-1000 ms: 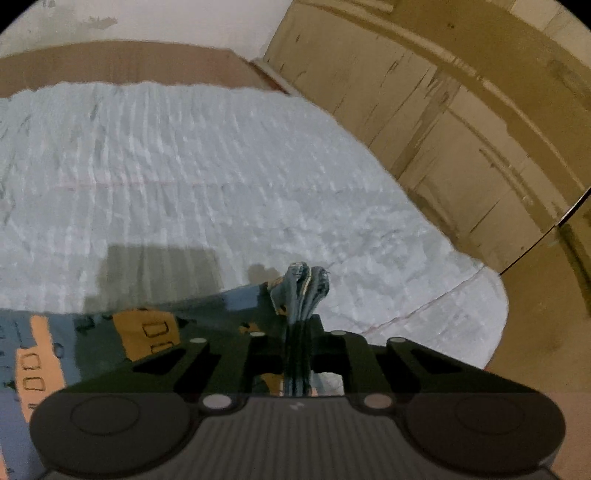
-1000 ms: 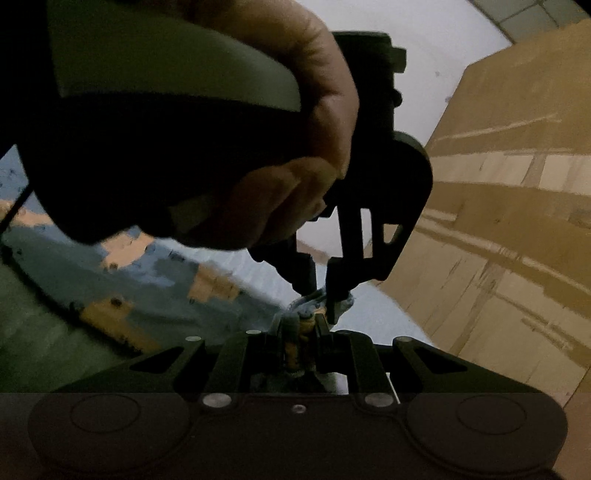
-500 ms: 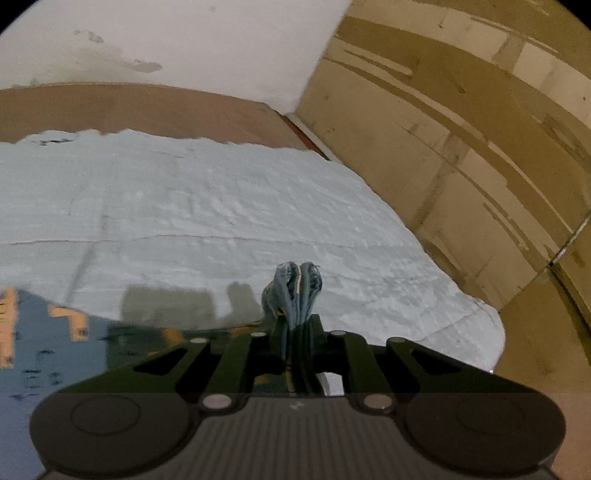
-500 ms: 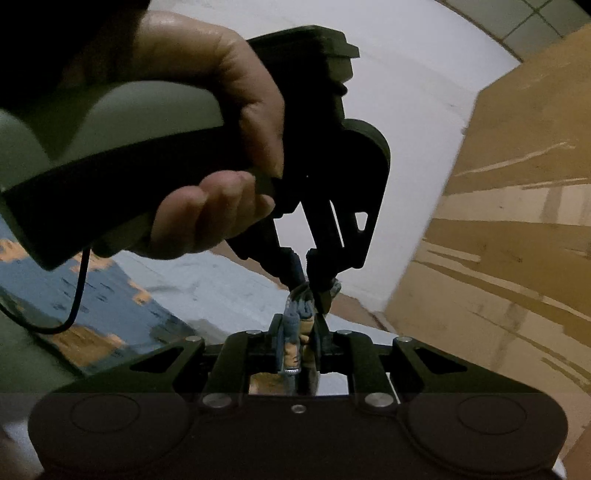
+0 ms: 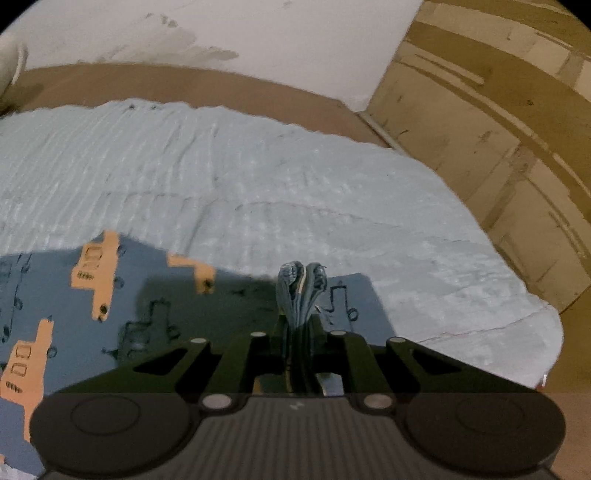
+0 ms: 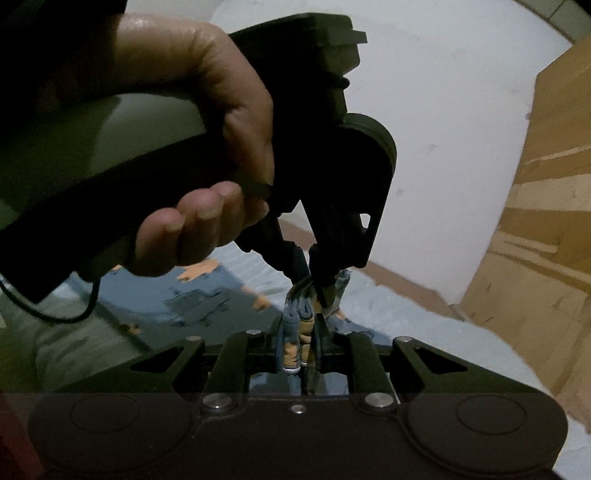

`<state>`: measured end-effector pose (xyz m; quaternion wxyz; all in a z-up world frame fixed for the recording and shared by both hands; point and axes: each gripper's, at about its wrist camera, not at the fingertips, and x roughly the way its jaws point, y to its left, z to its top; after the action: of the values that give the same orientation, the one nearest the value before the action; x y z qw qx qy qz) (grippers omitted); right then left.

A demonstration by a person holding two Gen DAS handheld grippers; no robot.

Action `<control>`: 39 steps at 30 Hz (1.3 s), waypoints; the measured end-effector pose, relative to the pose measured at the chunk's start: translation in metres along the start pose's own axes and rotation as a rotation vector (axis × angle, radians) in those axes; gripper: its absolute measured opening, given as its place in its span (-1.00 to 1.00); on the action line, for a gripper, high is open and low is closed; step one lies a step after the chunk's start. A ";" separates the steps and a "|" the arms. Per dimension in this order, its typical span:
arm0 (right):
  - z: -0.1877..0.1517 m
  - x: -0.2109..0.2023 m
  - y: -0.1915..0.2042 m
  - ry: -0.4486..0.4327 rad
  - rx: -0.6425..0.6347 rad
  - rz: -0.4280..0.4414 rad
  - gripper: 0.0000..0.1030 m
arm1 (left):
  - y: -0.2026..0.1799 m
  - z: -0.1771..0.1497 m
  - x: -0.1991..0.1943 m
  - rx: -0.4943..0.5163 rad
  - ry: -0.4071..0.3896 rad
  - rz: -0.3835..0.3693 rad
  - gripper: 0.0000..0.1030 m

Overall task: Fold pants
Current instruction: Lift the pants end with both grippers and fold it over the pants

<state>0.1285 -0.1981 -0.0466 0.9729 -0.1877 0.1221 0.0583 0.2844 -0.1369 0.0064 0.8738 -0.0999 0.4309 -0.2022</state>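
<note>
The pants (image 5: 155,295) are blue with orange shapes and dark music notes, and they lie spread on a pale blue bed cover (image 5: 258,177). My left gripper (image 5: 301,295) is shut on a bunched edge of the pants, which sticks up between its fingers. In the right wrist view my right gripper (image 6: 301,332) is shut on another bunched edge (image 6: 295,325) of the same pants. The left gripper (image 6: 314,284), held by a hand (image 6: 199,155), grips the cloth just beyond it, so the two grippers nearly touch.
A brown bed frame (image 5: 184,81) edges the far side of the cover below a white wall (image 5: 258,33). Wooden panels (image 5: 498,129) stand at the right. A black cable (image 6: 55,314) hangs from the left gripper's handle.
Both grippers have travelled across the bed with the held edges. In the left wrist view the flat pants now fill the lower left, reaching under and past the fingers.
</note>
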 end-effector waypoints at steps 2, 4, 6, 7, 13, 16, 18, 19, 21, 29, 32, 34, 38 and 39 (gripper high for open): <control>-0.006 0.006 0.005 0.015 0.011 0.019 -0.69 | 0.006 -0.005 0.007 -0.007 0.011 0.018 -0.79; -0.010 0.011 0.010 0.030 0.022 0.038 -0.69 | 0.011 -0.010 0.015 -0.006 0.021 0.037 -0.79; -0.014 0.015 0.014 0.041 0.027 0.054 -0.69 | 0.014 -0.015 0.020 -0.007 0.030 0.049 -0.79; -0.016 0.017 0.016 0.045 0.029 0.061 -0.69 | 0.016 -0.017 0.022 -0.009 0.032 0.053 -0.79; -0.021 0.029 0.017 0.050 0.046 0.074 -0.69 | 0.020 -0.020 0.027 -0.022 0.038 0.053 -0.79; -0.021 0.030 0.016 0.049 0.050 0.075 -0.69 | 0.019 -0.020 0.025 -0.020 0.037 0.054 -0.79; -0.020 0.029 0.015 0.048 0.052 0.076 -0.69 | 0.019 -0.020 0.025 -0.020 0.037 0.055 -0.79; -0.021 0.031 0.013 0.048 0.054 0.076 -0.69 | 0.019 -0.020 0.025 -0.020 0.037 0.055 -0.79; -0.022 0.031 0.013 0.047 0.055 0.074 -0.69 | 0.019 -0.019 0.025 -0.023 0.036 0.054 -0.79; -0.015 0.023 0.008 0.029 0.092 0.064 -0.69 | 0.009 -0.006 0.008 -0.003 0.007 0.065 -0.79; 0.000 0.021 0.005 0.006 0.117 0.066 -0.69 | 0.005 0.004 -0.007 0.042 -0.013 0.095 -0.79; 0.010 0.019 0.007 -0.016 0.123 0.074 -0.69 | 0.009 0.010 -0.019 0.060 -0.022 0.114 -0.79; 0.028 0.017 0.018 -0.050 0.118 0.107 -0.69 | 0.024 0.014 -0.037 0.078 -0.019 0.160 -0.79; 0.031 0.017 0.022 -0.054 0.114 0.119 -0.69 | 0.030 0.013 -0.040 0.079 -0.016 0.173 -0.79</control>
<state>0.1479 -0.1653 -0.0309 0.9797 -0.1227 0.1099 0.1139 0.2810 -0.0926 0.0327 0.8946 -0.0296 0.4226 -0.1421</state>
